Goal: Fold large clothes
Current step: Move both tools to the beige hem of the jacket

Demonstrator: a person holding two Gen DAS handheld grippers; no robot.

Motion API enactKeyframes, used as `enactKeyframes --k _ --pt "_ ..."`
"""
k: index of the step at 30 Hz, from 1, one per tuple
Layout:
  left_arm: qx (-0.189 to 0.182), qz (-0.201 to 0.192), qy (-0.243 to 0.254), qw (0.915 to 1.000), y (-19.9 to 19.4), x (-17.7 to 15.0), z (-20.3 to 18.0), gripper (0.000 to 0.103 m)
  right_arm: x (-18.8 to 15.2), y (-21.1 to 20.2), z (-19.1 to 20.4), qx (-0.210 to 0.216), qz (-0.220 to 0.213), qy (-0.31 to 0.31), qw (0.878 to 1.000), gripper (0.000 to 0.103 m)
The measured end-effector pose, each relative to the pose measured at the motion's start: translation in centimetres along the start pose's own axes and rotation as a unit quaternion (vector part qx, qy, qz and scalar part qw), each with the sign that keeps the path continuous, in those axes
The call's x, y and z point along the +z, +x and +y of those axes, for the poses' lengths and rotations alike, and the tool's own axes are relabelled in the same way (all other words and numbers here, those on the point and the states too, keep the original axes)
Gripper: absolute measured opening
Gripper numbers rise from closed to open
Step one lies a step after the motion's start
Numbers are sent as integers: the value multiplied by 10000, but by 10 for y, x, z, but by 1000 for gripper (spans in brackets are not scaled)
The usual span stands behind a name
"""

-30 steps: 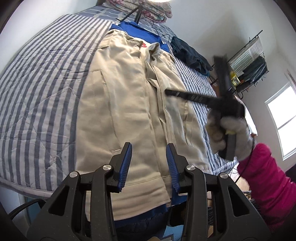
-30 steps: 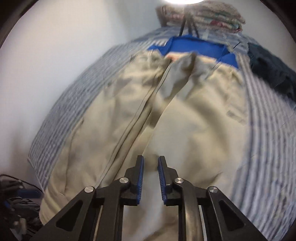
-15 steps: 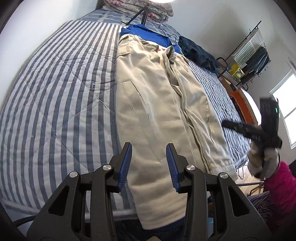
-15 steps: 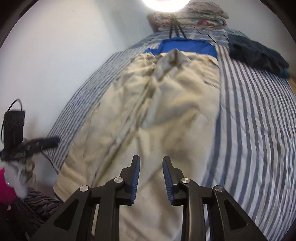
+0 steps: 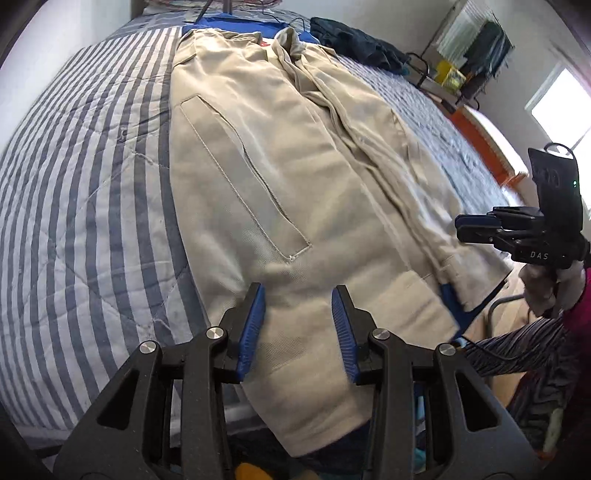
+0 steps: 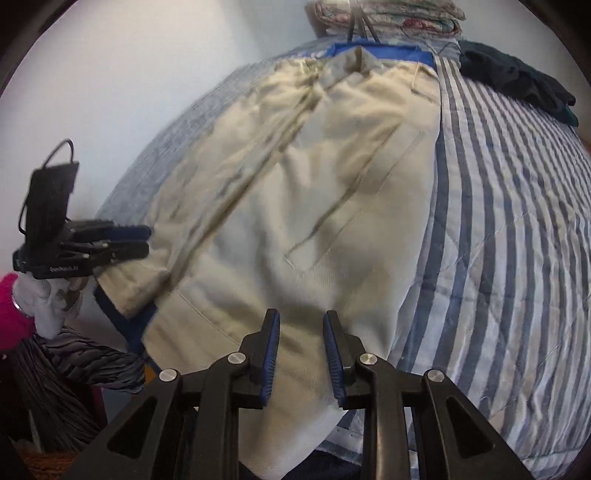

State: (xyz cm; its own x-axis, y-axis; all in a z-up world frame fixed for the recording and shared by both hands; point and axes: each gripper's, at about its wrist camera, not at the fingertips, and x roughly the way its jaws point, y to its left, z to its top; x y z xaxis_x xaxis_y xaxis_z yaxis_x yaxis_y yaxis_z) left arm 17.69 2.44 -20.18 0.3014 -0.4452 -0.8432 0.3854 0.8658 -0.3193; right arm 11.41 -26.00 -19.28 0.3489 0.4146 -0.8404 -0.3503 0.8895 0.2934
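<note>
A large beige jacket [image 5: 295, 166] lies flat along the striped bed, front up, its blue lining [image 5: 452, 302] showing at the near hem. My left gripper [image 5: 298, 291] hangs open just above the near left part of the jacket, below a welt pocket, with nothing between its fingers. My right gripper [image 6: 301, 317] stands open over the near right part of the jacket [image 6: 314, 184], also with nothing in it. Each gripper shows in the other view, off the jacket's near corner: the right gripper [image 5: 460, 229] and the left gripper [image 6: 146, 242].
The blue-and-white striped quilt [image 5: 92, 184] covers the bed on both sides of the jacket. A dark garment [image 6: 517, 85] lies at the far right. Folded bedding [image 6: 388, 14] is stacked at the head. A wire rack [image 5: 476, 44] and a window [image 5: 561, 107] stand beyond the bed.
The right gripper swept from above the jacket's middle out to its right side and its jaws widened a little. The left gripper dropped closer to the hem and rolled.
</note>
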Motion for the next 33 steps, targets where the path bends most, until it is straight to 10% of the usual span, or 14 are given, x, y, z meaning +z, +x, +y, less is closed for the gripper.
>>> enactKeyframes --k 10,15,25,33 --pt "-127 -638 -391 9971 -40 9 8 38 102 15 -58 -372 -939 661 9927 26" --pt "-123 -636 -668 9957 -37 11 27 38 128 62 -74 -754 -532 652 9936 25" --pt "-380 -459 -803 9950 -32 5 33 38 97 24 -51 -363 -589 666 9954 27" --pt "160 -82 -69 9998 -8 -20 7 38 -7 12 15 -217 58 163 9996 34"
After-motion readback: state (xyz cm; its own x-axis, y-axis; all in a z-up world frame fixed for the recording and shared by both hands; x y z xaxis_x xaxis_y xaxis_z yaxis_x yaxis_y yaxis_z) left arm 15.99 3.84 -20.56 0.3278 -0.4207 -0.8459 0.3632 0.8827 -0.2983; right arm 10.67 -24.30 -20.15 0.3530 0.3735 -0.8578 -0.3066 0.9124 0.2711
